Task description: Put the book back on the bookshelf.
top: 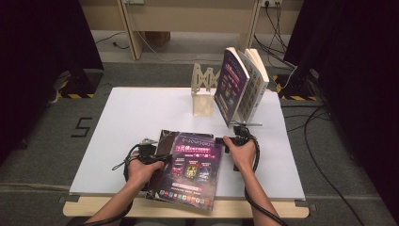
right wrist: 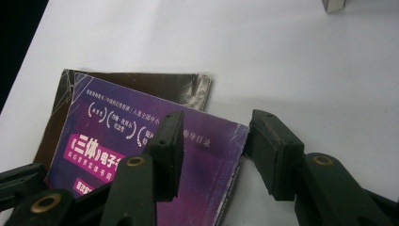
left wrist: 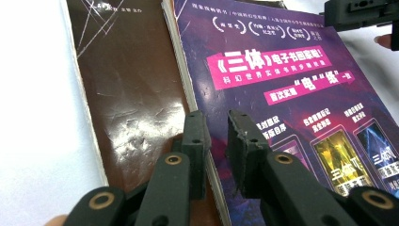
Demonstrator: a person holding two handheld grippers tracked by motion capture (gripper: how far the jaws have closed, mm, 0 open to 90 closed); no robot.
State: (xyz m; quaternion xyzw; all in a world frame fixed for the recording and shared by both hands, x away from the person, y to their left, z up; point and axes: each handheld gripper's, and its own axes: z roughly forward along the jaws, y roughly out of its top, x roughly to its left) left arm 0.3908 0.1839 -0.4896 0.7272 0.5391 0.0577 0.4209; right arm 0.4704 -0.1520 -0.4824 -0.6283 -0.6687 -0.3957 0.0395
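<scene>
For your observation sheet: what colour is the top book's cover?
Purple with magenta banners, clearest in the left gripper view.

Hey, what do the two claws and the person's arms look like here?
Both the left claw and right claw are black, with blocky matte pads on arms fastened by brass-coloured rivets. A black cable trails from each, looping beside the wrist. The forearms are bare, with no sleeves in sight.
</scene>
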